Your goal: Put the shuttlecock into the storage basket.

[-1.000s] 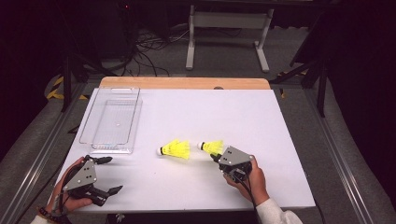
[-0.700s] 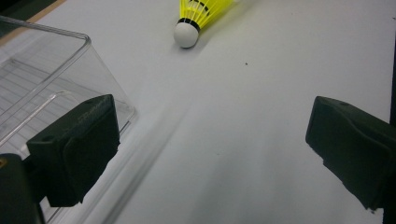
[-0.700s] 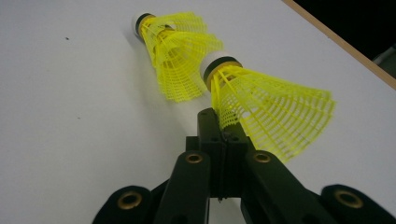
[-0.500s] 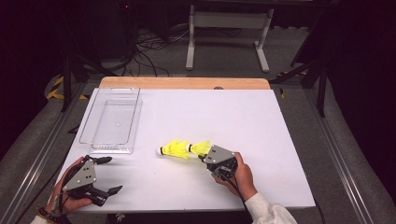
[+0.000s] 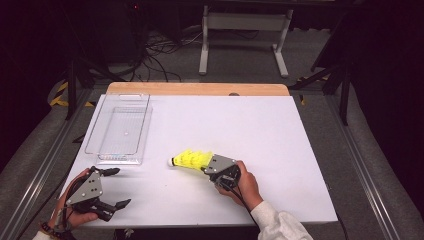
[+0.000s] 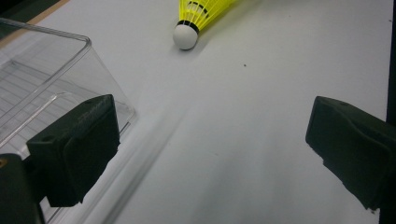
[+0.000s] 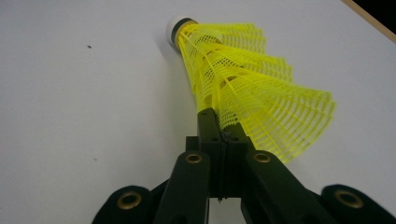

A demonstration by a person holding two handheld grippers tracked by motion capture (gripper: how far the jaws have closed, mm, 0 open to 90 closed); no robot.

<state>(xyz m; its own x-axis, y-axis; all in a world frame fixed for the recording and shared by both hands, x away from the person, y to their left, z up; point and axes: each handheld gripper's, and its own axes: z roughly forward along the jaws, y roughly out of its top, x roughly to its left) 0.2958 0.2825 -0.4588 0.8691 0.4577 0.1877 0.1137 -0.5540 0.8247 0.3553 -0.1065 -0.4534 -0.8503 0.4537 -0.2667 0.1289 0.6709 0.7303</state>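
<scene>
Two yellow shuttlecocks (image 5: pixel 191 159) lie mid-table, one pushed skirt-over-skirt onto the other, with a single white cork (image 5: pixel 173 161) pointing left. My right gripper (image 5: pixel 209 168) is shut on the rear skirt; in the right gripper view its jaws (image 7: pixel 212 119) pinch the yellow mesh (image 7: pixel 261 107) and the cork (image 7: pixel 176 25) points away. My left gripper (image 5: pixel 120 187) rests open at the table's front left corner and holds nothing. In the left gripper view (image 6: pixel 210 140) the cork (image 6: pixel 186 36) lies far ahead of the jaws.
A clear plastic tray (image 5: pixel 143 131), nothing in it, stands at the left of the white table (image 5: pixel 280 140); its near corner (image 6: pixel 70 74) is just beside my left gripper's left jaw. Dark floor, cables and a stand lie beyond the wooden far edge.
My right gripper has carried its shuttlecock leftward until it nests against the one that lay on the table. The left gripper has stayed in place.
</scene>
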